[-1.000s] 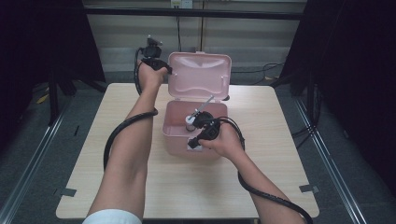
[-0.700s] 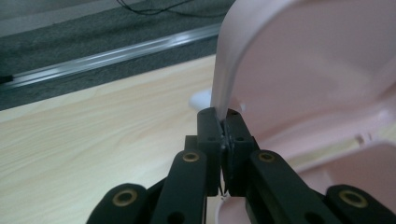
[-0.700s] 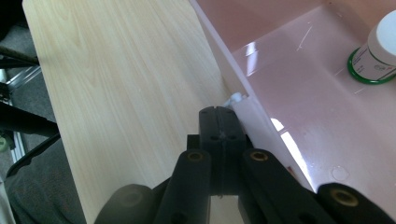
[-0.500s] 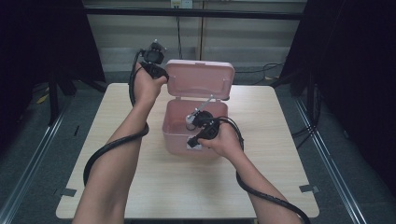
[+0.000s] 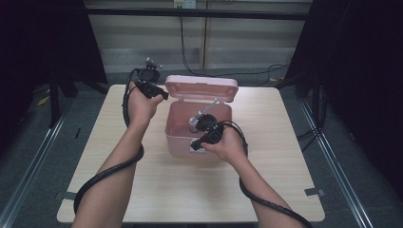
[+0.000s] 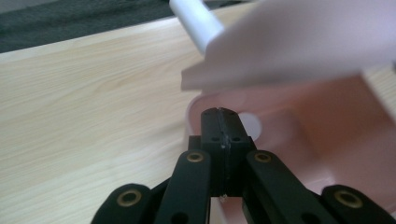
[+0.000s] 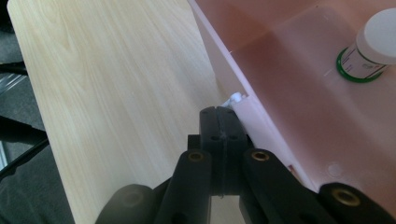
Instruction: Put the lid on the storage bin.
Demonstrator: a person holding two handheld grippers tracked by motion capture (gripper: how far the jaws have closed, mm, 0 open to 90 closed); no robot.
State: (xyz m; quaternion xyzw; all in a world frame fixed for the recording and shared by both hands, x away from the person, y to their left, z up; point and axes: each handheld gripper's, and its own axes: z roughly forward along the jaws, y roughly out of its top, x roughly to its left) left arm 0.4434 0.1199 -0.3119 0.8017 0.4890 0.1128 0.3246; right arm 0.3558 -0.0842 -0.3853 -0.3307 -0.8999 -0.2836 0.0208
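My right gripper [image 5: 205, 134] sits nearest me, at the front rim of the pink box [image 5: 180, 142], which stands mid-tabletop [image 5: 285, 156]. Its fingers [image 7: 219, 122] are clenched with nothing between them; in the right gripper view their tips touch, or nearly touch, the box's front wall by a small white latch [image 7: 235, 97]. Inside the box, beyond that wall, a white-capped bottle [image 7: 373, 44] with a green band stands on the floor. Farther off, my left gripper [image 5: 151, 84] is at the left end of the lid [image 5: 202, 88], just beside its edge. Its fingers [image 6: 223, 128] are also clenched empty, having just closed the last bit, and in the left gripper view they point under the lid toward the box's back corner. Compared with a second ago, the lid has tipped down from upright to a low slant over the box, and my left hand has come with it, while the right has kept its place.
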